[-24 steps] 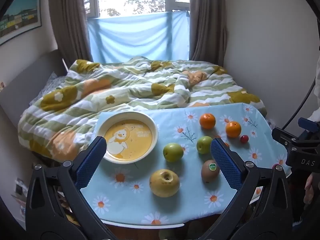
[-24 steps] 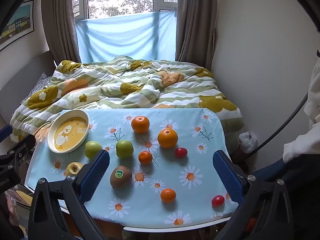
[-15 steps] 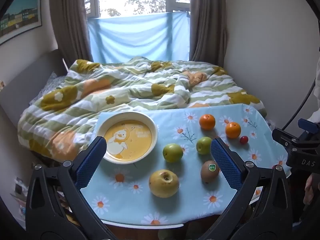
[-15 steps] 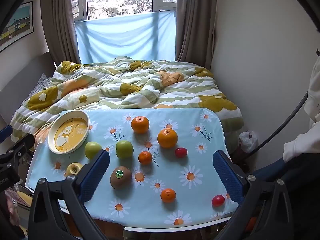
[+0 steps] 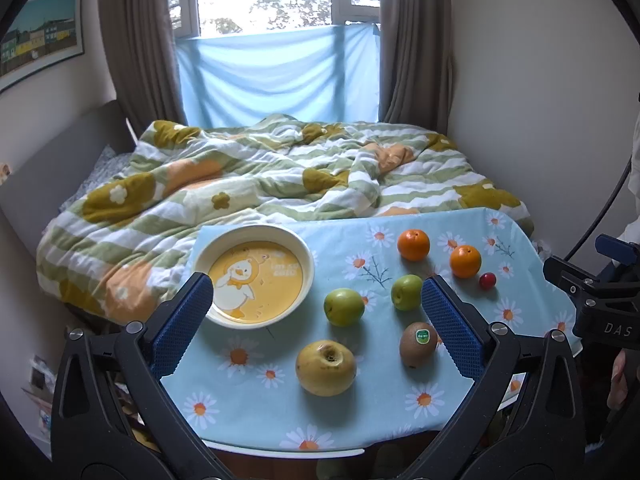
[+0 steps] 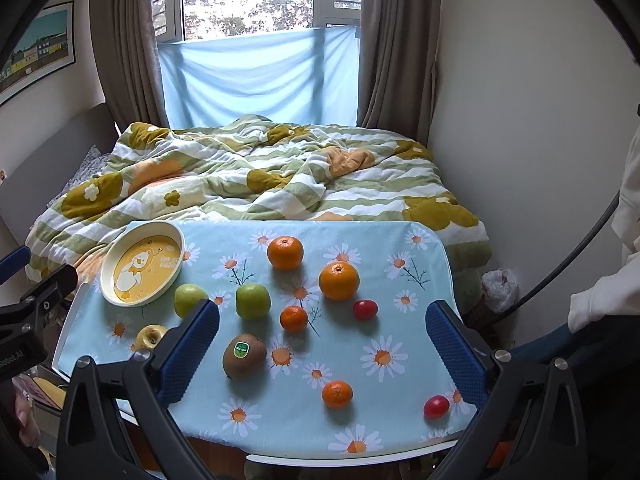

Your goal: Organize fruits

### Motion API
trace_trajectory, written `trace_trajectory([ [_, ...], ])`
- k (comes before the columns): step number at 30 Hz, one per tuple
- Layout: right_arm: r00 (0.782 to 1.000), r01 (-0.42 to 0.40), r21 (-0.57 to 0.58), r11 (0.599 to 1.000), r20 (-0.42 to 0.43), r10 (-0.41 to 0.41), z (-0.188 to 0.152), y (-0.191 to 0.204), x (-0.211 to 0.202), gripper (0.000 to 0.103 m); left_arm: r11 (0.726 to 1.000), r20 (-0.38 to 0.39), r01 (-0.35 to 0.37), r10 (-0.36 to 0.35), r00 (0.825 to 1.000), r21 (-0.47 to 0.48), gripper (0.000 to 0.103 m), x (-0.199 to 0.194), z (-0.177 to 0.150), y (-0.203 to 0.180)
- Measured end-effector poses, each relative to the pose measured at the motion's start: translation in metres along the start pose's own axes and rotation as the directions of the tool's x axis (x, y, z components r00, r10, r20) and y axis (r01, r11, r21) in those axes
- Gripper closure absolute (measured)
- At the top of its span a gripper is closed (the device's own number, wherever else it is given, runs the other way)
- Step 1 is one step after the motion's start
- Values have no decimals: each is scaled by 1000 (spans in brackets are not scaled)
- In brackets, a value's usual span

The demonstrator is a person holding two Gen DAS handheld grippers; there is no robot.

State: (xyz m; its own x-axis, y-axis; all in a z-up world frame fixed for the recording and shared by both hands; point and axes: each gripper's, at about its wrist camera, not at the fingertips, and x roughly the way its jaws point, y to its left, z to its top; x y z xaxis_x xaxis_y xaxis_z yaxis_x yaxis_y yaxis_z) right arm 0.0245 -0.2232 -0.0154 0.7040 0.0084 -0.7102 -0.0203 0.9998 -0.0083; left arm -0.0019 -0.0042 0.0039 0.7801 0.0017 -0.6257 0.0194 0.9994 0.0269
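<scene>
A yellow duck plate (image 5: pixel 256 280) (image 6: pixel 141 269) sits empty at the table's far left. Fruits lie loose on the daisy tablecloth (image 6: pixel 400 360): a yellow apple (image 5: pixel 325 367) (image 6: pixel 150 336), two green apples (image 5: pixel 344 306) (image 6: pixel 253 300), a kiwi (image 5: pixel 418 344) (image 6: pixel 244 356), two large oranges (image 6: pixel 285 253) (image 6: pixel 339 281), two small tangerines (image 6: pixel 294 318) (image 6: pixel 337 393) and two red tomatoes (image 6: pixel 365 309) (image 6: pixel 436 406). My left gripper (image 5: pixel 316 296) is open and empty above the near left of the table. My right gripper (image 6: pixel 322 320) is open and empty above the near edge.
A bed with a green and yellow striped quilt (image 6: pixel 260 176) lies right behind the table. A wall stands to the right. The table's front edge (image 6: pixel 344 458) is close below both grippers.
</scene>
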Motion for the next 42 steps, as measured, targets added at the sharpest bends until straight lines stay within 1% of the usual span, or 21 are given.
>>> trace_trajectory([
  [30,1000,-8,1,1000,7,8,-1,-1,0,0,1000,-1,5,-5,1000,-10,0,2,0,-1],
  [42,1000,-14,5,1000,8,14,4,6,1,0,1000,-2,4,-4,1000,-10,0,2,0,-1],
])
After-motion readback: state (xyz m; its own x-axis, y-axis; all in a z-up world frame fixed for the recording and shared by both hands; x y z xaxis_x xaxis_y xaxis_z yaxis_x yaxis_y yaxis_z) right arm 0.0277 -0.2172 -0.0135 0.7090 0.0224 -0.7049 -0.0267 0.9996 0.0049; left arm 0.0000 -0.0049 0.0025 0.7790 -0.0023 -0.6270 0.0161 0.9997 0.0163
